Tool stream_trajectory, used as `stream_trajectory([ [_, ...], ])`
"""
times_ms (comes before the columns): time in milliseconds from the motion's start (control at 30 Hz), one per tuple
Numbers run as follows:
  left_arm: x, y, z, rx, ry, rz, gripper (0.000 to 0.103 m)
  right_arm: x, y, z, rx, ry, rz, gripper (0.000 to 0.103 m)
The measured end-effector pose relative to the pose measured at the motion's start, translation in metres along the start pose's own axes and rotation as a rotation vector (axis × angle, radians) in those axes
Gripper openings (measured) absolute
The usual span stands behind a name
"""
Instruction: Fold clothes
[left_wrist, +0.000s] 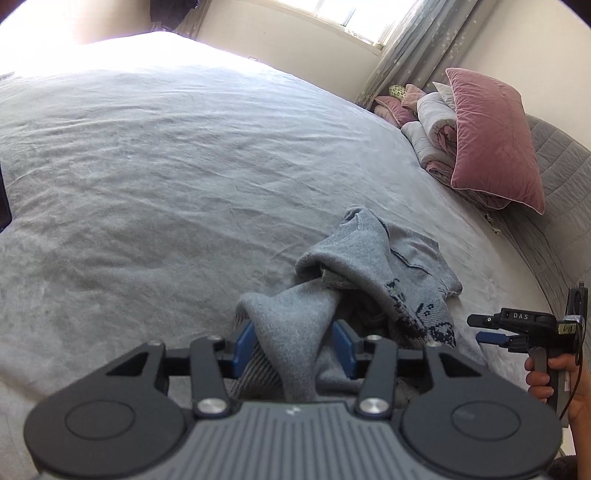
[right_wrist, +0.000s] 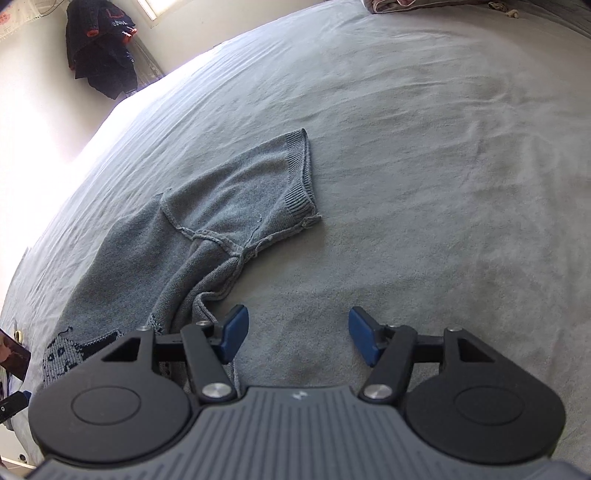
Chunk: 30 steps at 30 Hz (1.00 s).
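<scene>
Two grippers: you hold one per hand, both over the bed.
L gripper: blue pads apart w/ a bunched fold of the grey knit sweater between them; can't tell if it's pinched.
R gripper: jaws wide, nothing between, just right of the sweater's edge.
Sweater: crumpled on the sheet, one short sleeve spread flat, dark pattern near you.
Bed's far right corner: pink pillow, rolled quilt.

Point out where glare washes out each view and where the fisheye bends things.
Left wrist view: the far end of the bed is blown white by sun, and the bed's edge curves. Right wrist view: the wall at left is overexposed; the sweater stays sharp.
</scene>
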<state>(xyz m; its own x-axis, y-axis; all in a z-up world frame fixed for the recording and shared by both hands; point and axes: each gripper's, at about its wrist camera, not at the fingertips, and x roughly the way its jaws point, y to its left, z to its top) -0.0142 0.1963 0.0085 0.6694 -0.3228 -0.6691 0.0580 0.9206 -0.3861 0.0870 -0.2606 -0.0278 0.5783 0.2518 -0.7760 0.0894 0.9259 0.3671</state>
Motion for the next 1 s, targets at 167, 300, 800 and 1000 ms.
stream_trajectory([
  [167,0.036,-0.017,0.033,0.032,0.071,0.001,0.068,0.006,0.004,0.019,-0.042,-0.02,-0.04,0.065],
  [300,0.071,-0.032,0.055,0.07,0.109,-0.001,0.071,0.022,0.001,0.026,-0.021,-0.06,-0.024,0.065],
  [800,0.136,-0.053,0.075,-0.069,0.117,0.017,0.074,0.032,-0.011,0.042,-0.054,-0.174,-0.029,0.007],
  [1000,0.122,-0.075,0.067,-0.052,0.084,0.037,0.078,-0.002,-0.026,0.04,-0.069,-0.204,-0.111,0.006],
])
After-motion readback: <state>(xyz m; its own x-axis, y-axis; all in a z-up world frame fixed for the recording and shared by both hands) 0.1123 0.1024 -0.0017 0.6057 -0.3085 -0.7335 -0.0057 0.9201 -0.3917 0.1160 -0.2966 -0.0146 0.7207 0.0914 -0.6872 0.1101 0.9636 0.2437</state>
